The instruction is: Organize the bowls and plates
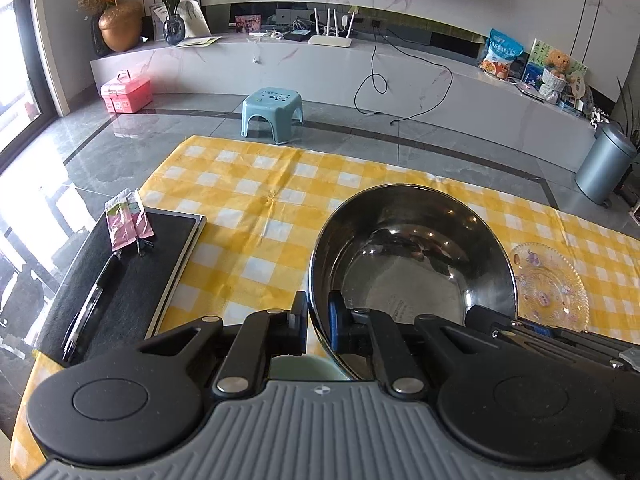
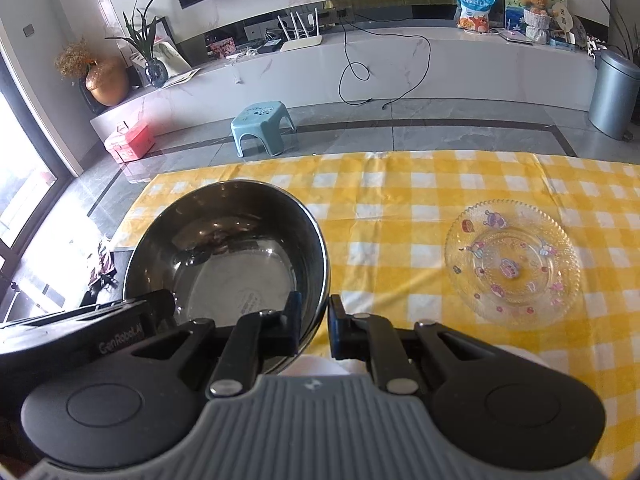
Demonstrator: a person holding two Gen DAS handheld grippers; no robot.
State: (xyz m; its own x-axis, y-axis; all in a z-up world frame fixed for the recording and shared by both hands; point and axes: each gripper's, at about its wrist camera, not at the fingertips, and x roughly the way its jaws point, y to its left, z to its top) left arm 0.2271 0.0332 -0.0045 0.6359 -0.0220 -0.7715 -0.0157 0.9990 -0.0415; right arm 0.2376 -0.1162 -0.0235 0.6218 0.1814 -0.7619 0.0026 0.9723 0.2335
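My left gripper (image 1: 318,322) and my right gripper (image 2: 314,322) both clamped the rim of the steel bowl (image 1: 412,256), one on each side, above the yellow checked cloth (image 1: 256,200); a white dish (image 2: 320,364) showed beneath it. The glass plate (image 2: 514,262) lay on the cloth at three o'clock of the bowl, near but apart
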